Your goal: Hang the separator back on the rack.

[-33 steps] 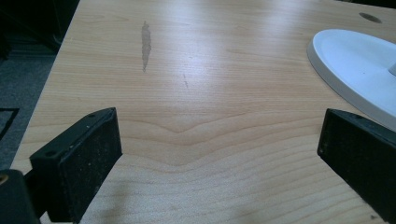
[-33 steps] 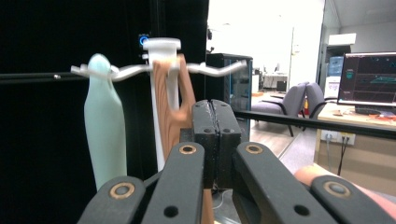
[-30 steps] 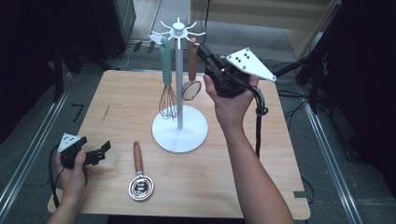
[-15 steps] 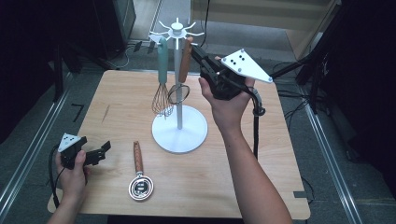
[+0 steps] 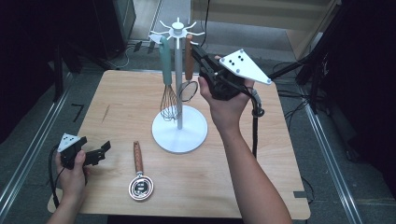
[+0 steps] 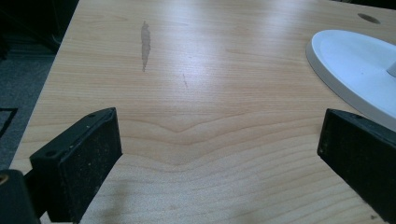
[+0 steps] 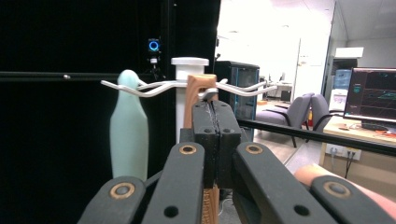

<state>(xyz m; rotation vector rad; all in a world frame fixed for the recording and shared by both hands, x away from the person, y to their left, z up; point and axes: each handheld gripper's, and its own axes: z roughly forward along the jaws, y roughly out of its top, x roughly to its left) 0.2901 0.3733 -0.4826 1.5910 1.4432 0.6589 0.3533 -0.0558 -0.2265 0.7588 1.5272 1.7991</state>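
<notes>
A white utensil stand stands mid-table with a teal-handled whisk and a wooden-handled strainer hanging from its top hooks. My right gripper is raised at hook height, its tips at the strainer's wooden handle. In the right gripper view its jaws are shut pad to pad, with the handle just behind them and the teal handle to the left. My left gripper rests open at the table's near left, nothing between its fingers.
A round metal utensil with a wooden handle lies on the wooden table in front of the stand. The stand's white base lies to the right of the left gripper. Dark floor and cables surround the table.
The hanging strainer has swung a little left and back beside the right gripper's tips. Both hands have stayed about where they were.
</notes>
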